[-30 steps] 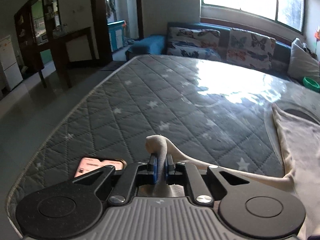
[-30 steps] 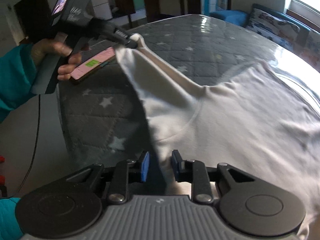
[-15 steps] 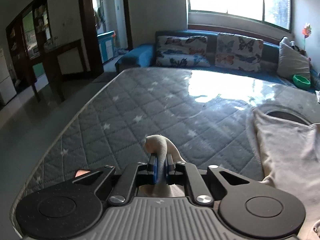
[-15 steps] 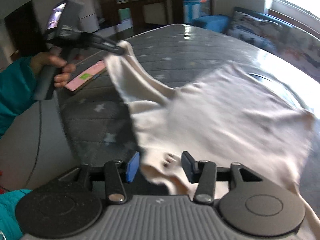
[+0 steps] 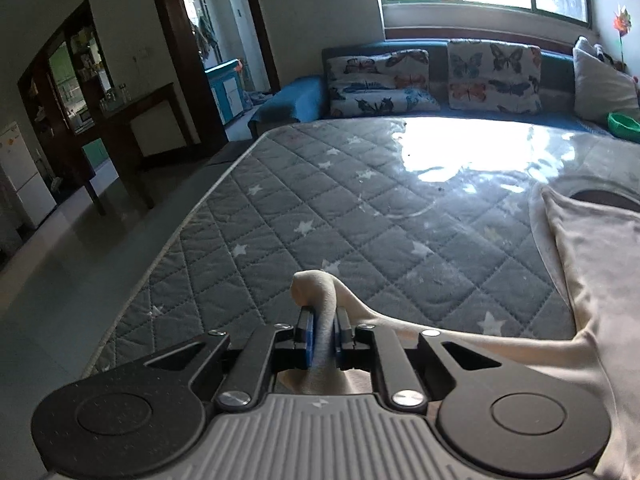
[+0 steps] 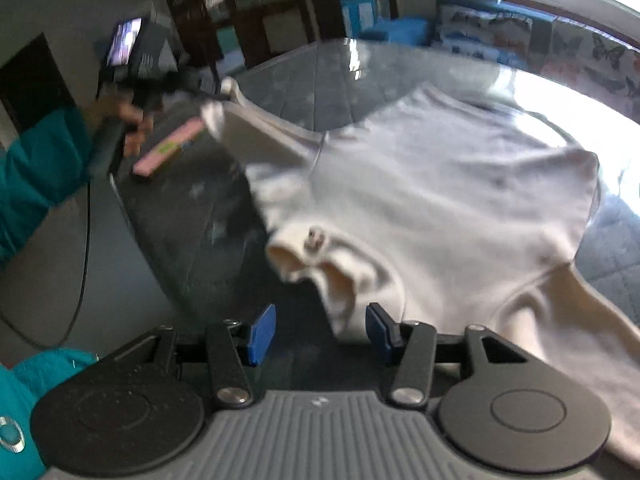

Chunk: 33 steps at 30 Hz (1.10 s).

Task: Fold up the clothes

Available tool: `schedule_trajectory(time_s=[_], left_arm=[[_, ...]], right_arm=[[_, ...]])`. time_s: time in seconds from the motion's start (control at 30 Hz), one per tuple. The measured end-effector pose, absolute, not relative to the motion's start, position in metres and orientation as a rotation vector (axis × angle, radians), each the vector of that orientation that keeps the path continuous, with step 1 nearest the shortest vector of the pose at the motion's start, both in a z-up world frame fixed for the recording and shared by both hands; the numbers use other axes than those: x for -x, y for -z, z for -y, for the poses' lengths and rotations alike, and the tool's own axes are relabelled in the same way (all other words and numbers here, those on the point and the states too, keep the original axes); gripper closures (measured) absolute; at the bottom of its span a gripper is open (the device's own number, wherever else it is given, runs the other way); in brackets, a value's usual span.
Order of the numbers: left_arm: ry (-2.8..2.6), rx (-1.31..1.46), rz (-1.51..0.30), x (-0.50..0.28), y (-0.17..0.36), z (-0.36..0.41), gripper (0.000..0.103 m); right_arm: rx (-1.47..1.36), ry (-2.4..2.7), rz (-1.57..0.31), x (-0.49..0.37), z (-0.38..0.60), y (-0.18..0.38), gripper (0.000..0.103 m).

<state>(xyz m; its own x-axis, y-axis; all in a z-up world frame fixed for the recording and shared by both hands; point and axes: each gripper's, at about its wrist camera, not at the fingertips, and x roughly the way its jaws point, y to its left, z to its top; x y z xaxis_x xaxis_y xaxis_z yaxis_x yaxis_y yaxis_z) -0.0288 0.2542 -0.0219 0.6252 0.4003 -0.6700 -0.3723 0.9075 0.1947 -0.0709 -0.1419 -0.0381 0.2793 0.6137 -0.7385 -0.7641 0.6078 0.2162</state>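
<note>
A cream white shirt [image 6: 432, 192] lies spread on the grey star-quilted mattress [image 5: 360, 216]. My left gripper [image 5: 322, 338] is shut on a bunched corner of the shirt [image 5: 320, 292], held just above the mattress's near left part; it also shows in the right wrist view [image 6: 216, 92], lifting a sleeve. My right gripper [image 6: 320, 334] is open, blue pads wide apart, with the shirt's collar edge [image 6: 340, 280] just ahead of it and not gripped.
A pink phone [image 6: 168, 152] lies on the mattress near the left hand. A blue sofa with butterfly cushions [image 5: 432, 76] stands beyond the mattress. A green bowl [image 5: 624, 122] sits at far right. A dark wooden table [image 5: 132, 128] and tiled floor are to the left.
My right gripper opened wider and let go of the shirt's edge, which dropped onto the mattress. My left gripper kept its hold and moved forward over the mattress.
</note>
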Motion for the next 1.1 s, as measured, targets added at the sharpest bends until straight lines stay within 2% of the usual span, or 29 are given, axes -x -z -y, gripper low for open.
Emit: schedule_trajectory(time_s=[0.13, 0.27, 0.47, 0.93, 1.1], left_arm=[[-0.459, -0.042, -0.804, 0.026, 0.024, -0.255, 0.079], [-0.482, -0.053, -0.806, 0.028, 0.022, -0.259, 0.078], [-0.397, -0.027, -0.769, 0.031, 0.006, -0.238, 0.078], [0.222, -0.067, -0.821, 0.041, 0.025, -0.064, 0.077], [0.342, -0.139, -0.852, 0.047, 0.040, -0.024, 0.077]], right_arm=[[0.147, -0.904, -0.895, 0.058, 0.142, 0.045, 0.052], [0.146, -0.930, -0.937, 0.063, 0.141, 0.056, 0.052], [0.063, -0.872, -0.878, 0.062, 0.180, 0.031, 0.052], [0.036, -0.408, -0.894, -0.010, 0.244, 0.058, 0.052], [0.013, -0.459, -0.847, -0.007, 0.237, 0.047, 0.052]])
